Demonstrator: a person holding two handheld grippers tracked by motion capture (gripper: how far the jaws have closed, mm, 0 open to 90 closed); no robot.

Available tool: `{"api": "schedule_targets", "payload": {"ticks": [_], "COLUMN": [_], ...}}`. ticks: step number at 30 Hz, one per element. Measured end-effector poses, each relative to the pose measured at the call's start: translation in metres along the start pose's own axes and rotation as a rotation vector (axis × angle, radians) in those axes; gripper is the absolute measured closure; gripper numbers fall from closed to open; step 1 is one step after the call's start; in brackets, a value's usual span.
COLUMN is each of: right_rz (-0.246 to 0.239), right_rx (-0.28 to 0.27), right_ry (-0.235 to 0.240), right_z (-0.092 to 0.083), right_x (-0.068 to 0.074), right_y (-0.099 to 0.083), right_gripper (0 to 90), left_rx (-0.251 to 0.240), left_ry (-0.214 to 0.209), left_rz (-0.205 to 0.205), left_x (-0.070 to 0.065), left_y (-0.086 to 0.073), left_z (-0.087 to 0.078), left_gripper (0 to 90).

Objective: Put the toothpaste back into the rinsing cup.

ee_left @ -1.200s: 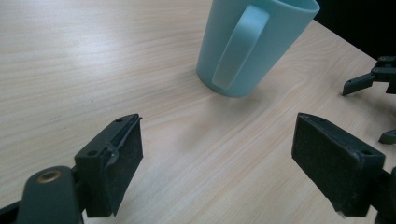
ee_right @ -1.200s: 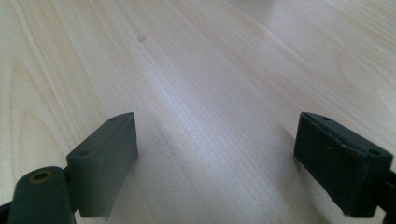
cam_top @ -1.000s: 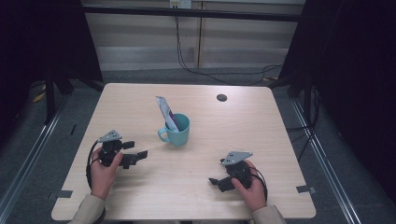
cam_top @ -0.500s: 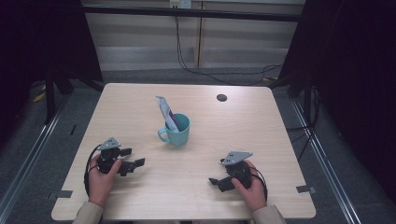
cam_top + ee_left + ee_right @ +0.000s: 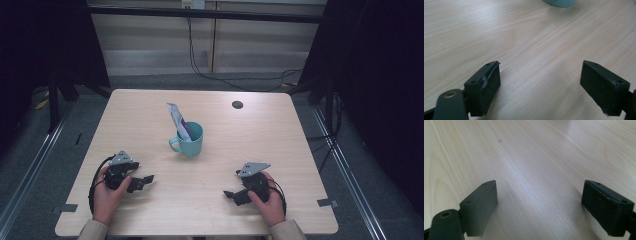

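Note:
A teal mug [image 5: 190,141] stands upright near the middle of the wooden table [image 5: 260,135], handle toward the left. A pale sachet [image 5: 177,119] leans out of it to the upper left. My left gripper [image 5: 144,181] rests low at the table's front left, open, nothing between its jaws. In the left gripper view the left gripper [image 5: 540,85] stands wide over bare wood, with the mug's base [image 5: 560,3] at the top edge. My right gripper [image 5: 231,195] lies at the front right, open and empty, and the right gripper [image 5: 539,207] faces plain tabletop.
A small dark round hole or cap [image 5: 237,104] sits in the table near its far edge. Black frame posts and cables stand beyond the table, with grey floor on both sides.
My left gripper has come back toward the front left edge and lower onto the table. The right gripper, the mug and the sachet have stayed put.

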State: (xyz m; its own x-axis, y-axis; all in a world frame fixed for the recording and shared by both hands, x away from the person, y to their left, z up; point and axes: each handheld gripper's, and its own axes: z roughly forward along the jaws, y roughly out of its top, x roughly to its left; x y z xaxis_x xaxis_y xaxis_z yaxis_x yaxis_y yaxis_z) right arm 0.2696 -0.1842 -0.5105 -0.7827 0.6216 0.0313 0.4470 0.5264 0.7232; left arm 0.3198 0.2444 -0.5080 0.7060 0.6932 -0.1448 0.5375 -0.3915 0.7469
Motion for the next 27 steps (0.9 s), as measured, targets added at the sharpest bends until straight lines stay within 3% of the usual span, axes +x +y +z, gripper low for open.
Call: {"api": "schedule_targets", "payload": {"ticks": [5,12,27], "right_rz": [0.000,-0.001,-0.001], "right_rx": [0.000,0.000,0.000], "right_ry": [0.000,0.000,-0.001], "right_z": [0.000,0.000,0.000], "right_x": [0.000,0.000,0.000], "right_y": [0.000,0.000,0.000], "right_gripper": [12.6,12.6,12.6], "left_rx": [0.016,0.051,0.050], "left_ry": [0.029,0.079,0.078], "left_rz": [0.029,0.112,0.112], "left_x": [-0.004,-0.012,-0.012], "left_y": [0.000,0.001,0.001], "left_z": [0.001,0.004,0.004], "left_gripper": [15.7,14.9,14.1]}}
